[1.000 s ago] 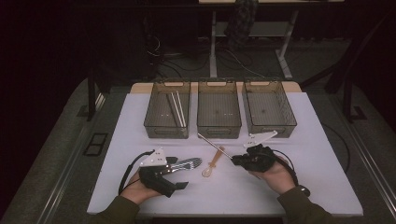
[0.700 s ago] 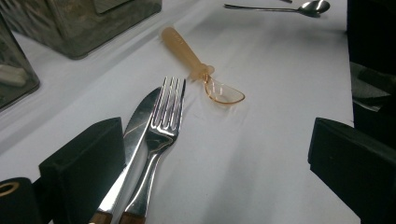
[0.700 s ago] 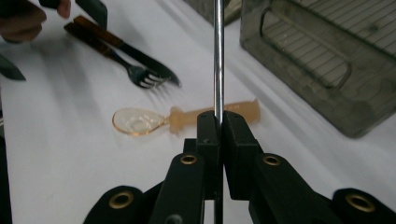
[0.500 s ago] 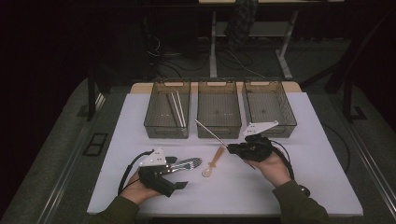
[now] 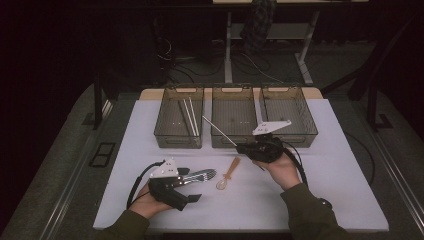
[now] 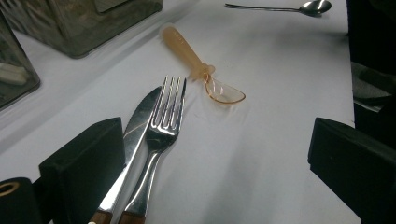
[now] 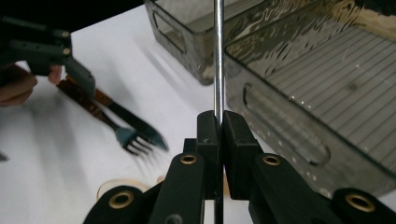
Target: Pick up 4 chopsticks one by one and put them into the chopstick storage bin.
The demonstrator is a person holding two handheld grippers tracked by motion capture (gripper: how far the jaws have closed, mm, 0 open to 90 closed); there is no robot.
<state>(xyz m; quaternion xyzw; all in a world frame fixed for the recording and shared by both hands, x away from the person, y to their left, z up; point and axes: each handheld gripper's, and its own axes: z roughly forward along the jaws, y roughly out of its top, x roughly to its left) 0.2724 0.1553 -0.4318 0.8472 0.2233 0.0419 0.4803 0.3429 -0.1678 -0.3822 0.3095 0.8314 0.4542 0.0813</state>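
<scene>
My right gripper [image 5: 241, 147] [image 7: 219, 123] is shut on a thin metal rod [image 5: 220, 131] [image 7: 218, 56]. The rod slants up and left, its far tip over the middle bin [image 5: 223, 141]. My left gripper [image 5: 192, 186] [image 6: 215, 163] rests open on the white table [image 5: 340, 175]. A fork [image 5: 202, 175] [image 6: 166, 121] and a knife [image 6: 137, 116] with brown handles lie side by side between its jaws, close to the left one. An orange plastic spoon [image 5: 229, 173] [image 6: 205, 77] lies just past them.
Three clear smoky bins stand in a row at the back. The left bin [image 5: 178, 141] holds white sticks [image 5: 189, 116]. The right bin [image 5: 300, 140] looks bare inside. A metal spoon [image 6: 299, 7] lies farther off on the table.
My right gripper has lifted the rod off the table and carried it toward the bins, so its tip now reaches over the middle one. The left gripper has stayed put.
</scene>
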